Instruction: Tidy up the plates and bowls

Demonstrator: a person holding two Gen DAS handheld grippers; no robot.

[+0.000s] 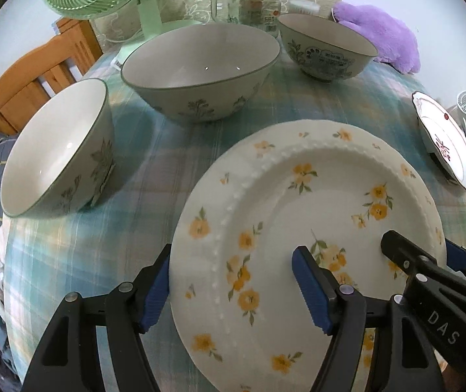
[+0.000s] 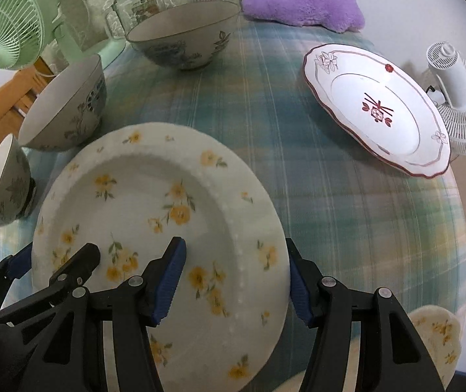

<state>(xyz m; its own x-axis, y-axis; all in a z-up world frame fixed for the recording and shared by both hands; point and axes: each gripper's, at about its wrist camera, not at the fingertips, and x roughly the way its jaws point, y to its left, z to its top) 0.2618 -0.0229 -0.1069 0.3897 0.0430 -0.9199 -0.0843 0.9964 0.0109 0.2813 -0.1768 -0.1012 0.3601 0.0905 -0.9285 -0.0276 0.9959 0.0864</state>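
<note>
Jaws about half open on the left gripper [image 1: 233, 261], set astride the left rim of the flowered plate [image 1: 298, 196], with one pad outside the edge and the other over the well. Same on the right gripper [image 2: 234, 251], astride the opposite rim. Could not tell from either view whether the pads pressed on the china or only bracketed it. Looked as if the plate sat at the near side of the counter [image 2: 265, 114], perhaps a little raised and tilted, though hard to be sure.

Judged a slip the main danger: smooth glazed rim, sloped surface, wide jaws with little bite. With any uneven pull between the two hands, likely to twist the plate out of one side and drop it on its edge. Also close to the front of the counter, so a fall could have gone past the cloth to the floor.

Saw a second risk in the path. Small bowl [image 1: 56, 150] and big bowl [image 1: 200, 75] just beyond the plate on the left, and a red-edged plate [image 2: 376, 104] lying well apart on the right with a white fan [image 2: 455, 78] beside it. Too low a carry could have clipped a bowl rim and chipped both; too hard a landing on the red-edged plate could have cracked either one.
</note>
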